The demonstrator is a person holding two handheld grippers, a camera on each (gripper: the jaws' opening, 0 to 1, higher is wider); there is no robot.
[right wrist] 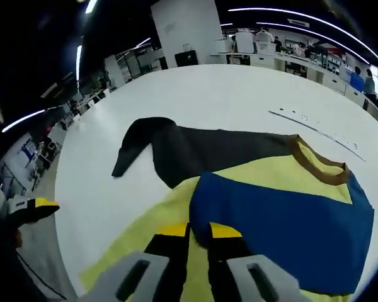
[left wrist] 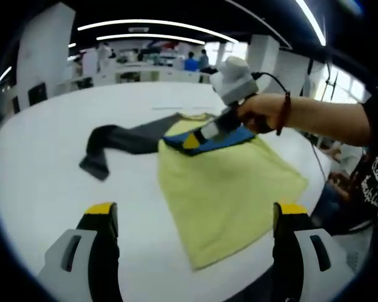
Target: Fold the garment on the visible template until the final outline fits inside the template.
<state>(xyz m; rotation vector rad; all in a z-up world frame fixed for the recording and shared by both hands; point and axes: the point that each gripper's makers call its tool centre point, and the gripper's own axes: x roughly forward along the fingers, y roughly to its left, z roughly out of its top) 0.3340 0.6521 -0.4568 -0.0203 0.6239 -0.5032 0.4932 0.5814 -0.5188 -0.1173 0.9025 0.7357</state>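
A yellow garment [left wrist: 227,189] lies flat on the white table [left wrist: 44,182]. Its dark grey sleeve [left wrist: 120,141] stretches out to the left. Its blue sleeve [left wrist: 230,141] is folded across the chest. My right gripper [left wrist: 192,141], held by a hand, is shut on the blue sleeve's end. In the right gripper view the jaws [right wrist: 198,231] pinch the edge of the blue sleeve [right wrist: 290,220], with the grey sleeve [right wrist: 195,151] and the brown collar [right wrist: 321,167] beyond. My left gripper [left wrist: 196,211] hangs open above the garment's near hem, holding nothing.
The person's arm [left wrist: 327,116] reaches in from the right. A thin line of marks [right wrist: 315,126] runs across the table beyond the collar. Desks and people stand far behind. The table edge [right wrist: 69,251] is close on the left of the right gripper view.
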